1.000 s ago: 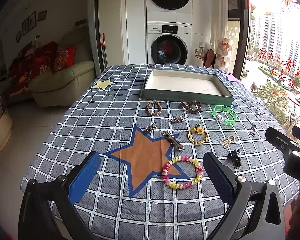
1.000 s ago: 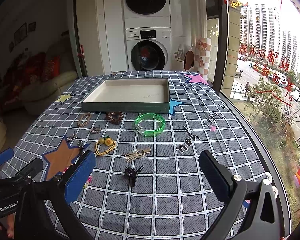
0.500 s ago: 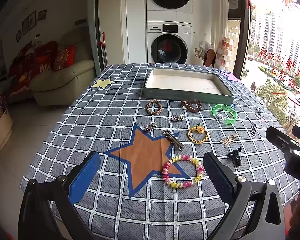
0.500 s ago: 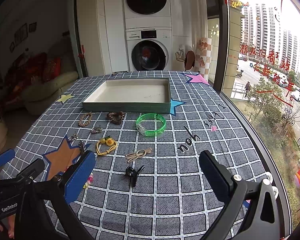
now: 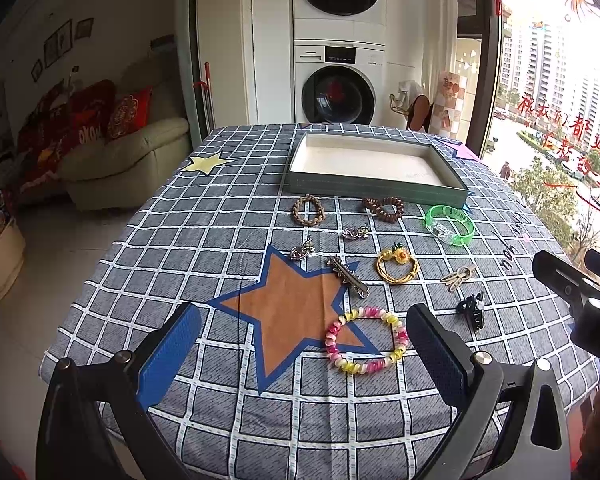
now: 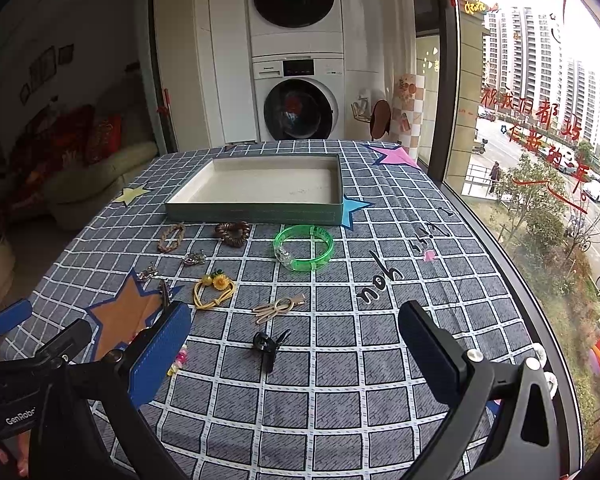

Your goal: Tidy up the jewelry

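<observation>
Several pieces of jewelry lie on the checked tablecloth in front of an empty green tray (image 5: 376, 190) (image 6: 256, 212). A pink and yellow bead bracelet (image 5: 366, 340) lies just ahead of my open left gripper (image 5: 304, 344). A black claw clip (image 6: 269, 345) (image 5: 473, 310) lies ahead of my open right gripper (image 6: 296, 344). Further off are a green bangle (image 6: 303, 247) (image 5: 450, 225), a yellow flower hair tie (image 5: 397, 266) (image 6: 214, 289), a beige bow clip (image 6: 278, 307), a metal hair clip (image 5: 347, 276), and two brown braided bands (image 5: 308, 211) (image 5: 383, 208). Both grippers hover above the table, holding nothing.
Two small silver charms (image 5: 302, 250) (image 5: 355, 232) lie mid-table. The table's near edge is below both grippers. A sofa (image 5: 120, 160) stands left, washer and dryer (image 5: 338, 80) behind, a window on the right. The right gripper shows at the left view's right edge (image 5: 580, 292).
Both views have shifted only slightly; the table and jewelry sit a little lower in frame. Nothing was taken hold of or moved.
</observation>
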`<action>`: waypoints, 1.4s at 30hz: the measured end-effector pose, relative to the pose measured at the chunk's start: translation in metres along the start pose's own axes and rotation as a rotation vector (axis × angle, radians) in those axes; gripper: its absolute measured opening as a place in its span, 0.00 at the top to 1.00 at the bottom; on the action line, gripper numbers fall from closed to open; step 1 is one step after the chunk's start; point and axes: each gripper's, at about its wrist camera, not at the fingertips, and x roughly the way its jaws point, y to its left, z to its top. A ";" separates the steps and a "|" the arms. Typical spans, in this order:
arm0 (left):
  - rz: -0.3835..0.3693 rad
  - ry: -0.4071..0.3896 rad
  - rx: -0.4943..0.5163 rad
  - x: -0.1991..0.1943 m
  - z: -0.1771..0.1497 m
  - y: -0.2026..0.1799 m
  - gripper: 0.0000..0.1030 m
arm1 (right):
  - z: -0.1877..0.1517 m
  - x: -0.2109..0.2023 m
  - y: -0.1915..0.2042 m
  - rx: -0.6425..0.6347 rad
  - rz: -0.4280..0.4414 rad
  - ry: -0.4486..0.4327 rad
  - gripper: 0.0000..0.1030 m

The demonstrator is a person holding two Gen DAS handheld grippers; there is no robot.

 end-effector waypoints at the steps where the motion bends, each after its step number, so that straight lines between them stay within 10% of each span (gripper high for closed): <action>1: 0.000 0.000 0.000 0.000 0.000 0.000 0.00 | 0.000 0.000 0.000 0.000 0.000 0.000 0.00; 42: -0.006 0.025 0.006 0.006 -0.007 -0.002 0.00 | -0.005 0.004 -0.002 0.009 0.017 0.020 0.00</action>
